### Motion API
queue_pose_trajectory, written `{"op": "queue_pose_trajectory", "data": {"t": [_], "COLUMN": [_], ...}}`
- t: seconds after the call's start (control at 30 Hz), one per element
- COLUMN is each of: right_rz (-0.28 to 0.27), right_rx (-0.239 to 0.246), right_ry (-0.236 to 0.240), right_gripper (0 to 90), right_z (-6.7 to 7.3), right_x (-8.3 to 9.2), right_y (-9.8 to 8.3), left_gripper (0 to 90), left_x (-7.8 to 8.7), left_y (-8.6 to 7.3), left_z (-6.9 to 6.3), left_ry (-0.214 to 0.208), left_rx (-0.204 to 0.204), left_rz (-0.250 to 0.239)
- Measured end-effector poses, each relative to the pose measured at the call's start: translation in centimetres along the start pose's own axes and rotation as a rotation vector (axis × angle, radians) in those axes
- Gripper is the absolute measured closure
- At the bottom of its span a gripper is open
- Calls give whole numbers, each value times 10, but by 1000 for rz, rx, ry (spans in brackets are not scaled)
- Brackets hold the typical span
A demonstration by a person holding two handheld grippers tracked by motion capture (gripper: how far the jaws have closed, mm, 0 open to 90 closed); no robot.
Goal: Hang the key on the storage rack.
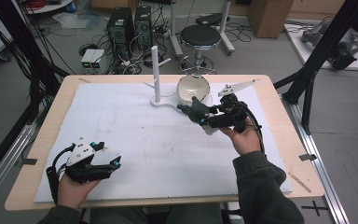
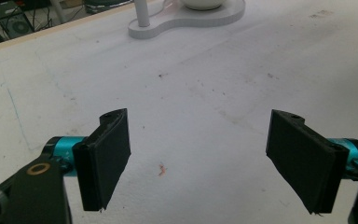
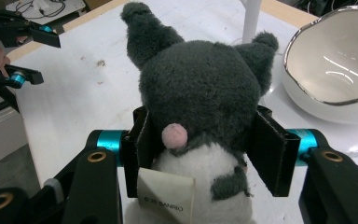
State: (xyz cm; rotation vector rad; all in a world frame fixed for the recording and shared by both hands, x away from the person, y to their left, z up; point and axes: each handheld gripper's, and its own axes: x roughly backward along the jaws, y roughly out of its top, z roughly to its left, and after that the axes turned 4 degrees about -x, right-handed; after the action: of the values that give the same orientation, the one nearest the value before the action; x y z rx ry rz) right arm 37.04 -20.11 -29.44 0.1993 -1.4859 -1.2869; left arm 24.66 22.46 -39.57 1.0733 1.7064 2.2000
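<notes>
Right gripper [image 3: 200,154] fingers clamp the plush toy [image 3: 200,88] between them (bowl [image 3: 335,60] just beyond); left gripper [image 2: 198,161] fingers wide, bare bench [image 2: 191,84] between.

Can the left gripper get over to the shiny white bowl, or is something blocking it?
Probably yes. The left gripper is open and holds nothing, and bare white mat lies between it and the bowl. The right gripper, holding the plush toy, hovers beside the bowl and could crowd it.

Plush toy [image 3: 200,93] between right gripper [image 3: 205,154] pads was dark grey, white-bellied, with pink tail. Bowl [image 3: 335,60] beyond it was white, silver-rimmed. Jaws were black, with teal fittings.
</notes>
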Motion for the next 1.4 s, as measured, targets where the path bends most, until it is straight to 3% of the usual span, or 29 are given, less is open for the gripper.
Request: {"op": "queue_pose_trajectory", "data": {"t": [1.4], "right_rz": [-17], "right_rx": [50], "right_ry": [10], "right_gripper": [456], "right_z": [5], "right_x": [-22], "right_y": [55], "left_gripper": [220], "left_x": [2], "left_y": [-1], "left_z": [3], "left_ry": [6], "left_rx": [0], "left_rz": [-4]}}
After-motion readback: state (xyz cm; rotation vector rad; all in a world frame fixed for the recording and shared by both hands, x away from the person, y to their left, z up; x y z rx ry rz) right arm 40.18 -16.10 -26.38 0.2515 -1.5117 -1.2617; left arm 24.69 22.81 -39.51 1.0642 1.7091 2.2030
